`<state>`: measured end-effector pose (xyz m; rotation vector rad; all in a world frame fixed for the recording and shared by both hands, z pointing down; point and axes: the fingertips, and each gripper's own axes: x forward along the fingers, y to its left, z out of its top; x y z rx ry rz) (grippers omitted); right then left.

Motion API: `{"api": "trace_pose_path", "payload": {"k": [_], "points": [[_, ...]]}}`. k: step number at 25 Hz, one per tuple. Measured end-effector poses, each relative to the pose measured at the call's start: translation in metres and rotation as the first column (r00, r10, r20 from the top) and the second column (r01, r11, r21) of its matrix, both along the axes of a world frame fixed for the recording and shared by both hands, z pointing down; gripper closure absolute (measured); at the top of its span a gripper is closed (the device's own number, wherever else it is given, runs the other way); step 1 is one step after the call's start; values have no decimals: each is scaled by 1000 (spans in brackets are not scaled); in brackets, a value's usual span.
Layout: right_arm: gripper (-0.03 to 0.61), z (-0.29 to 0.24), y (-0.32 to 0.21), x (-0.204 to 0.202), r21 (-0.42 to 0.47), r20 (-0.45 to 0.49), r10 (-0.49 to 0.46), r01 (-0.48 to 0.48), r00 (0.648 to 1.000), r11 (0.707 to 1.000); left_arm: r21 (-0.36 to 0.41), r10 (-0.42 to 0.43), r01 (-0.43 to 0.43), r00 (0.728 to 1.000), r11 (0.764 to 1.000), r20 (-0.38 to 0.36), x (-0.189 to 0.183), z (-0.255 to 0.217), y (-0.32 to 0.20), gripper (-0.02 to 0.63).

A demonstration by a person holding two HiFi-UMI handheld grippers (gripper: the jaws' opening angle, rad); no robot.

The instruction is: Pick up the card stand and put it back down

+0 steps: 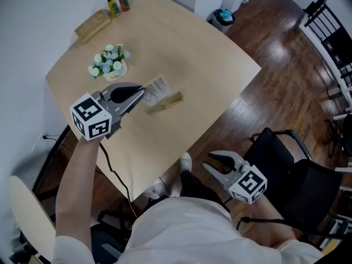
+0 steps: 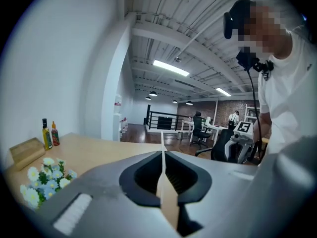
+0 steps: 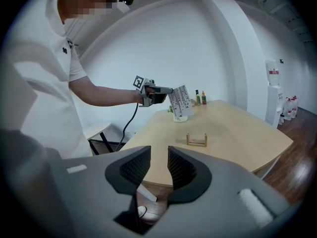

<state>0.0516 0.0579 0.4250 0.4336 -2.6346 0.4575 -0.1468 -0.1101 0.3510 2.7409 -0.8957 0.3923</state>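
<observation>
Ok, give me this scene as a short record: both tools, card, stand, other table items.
left tool: shut on printed card, held above the table
right tool: open, empty, off the table
wooden card stand: empty, upright on table
also on table: potted flowers, two bottles, wooden block

The table (image 1: 209, 65) is pale wood, smooth and matt — the card stand (image 1: 169, 101) on it is light wood too. The card (image 1: 156, 90) is thin white paper. At 2 o'clock the floor (image 1: 275, 37) is dark, glossy wood.
</observation>
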Motion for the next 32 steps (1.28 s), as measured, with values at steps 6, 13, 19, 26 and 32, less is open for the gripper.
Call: {"api": "trace_pose_path", "payload": {"k": [6,13,19,26,32], "points": [[465,-9,26,-26,32,5,-34,33,999,999,22,-26,26,1000,999,-9,-28,-26,57,595],[465,-18,58,-59,64,8,-64,63,998,996,29,-56,56,998,998,-9,-62,-44,128,595],[465,-26,88,-79,91,7,-79,78,997,993,34,-80,80,997,996,-14,-82,-50,184,595],[465,-28,119,-96,108,-8,-84,84,996,991,28,-77,77,997,997,-14,-94,-50,229,596],[465,-29,144,-103,115,-8,-81,81,997,990,26,-70,70,997,997,-26,-95,-50,260,595]]}}
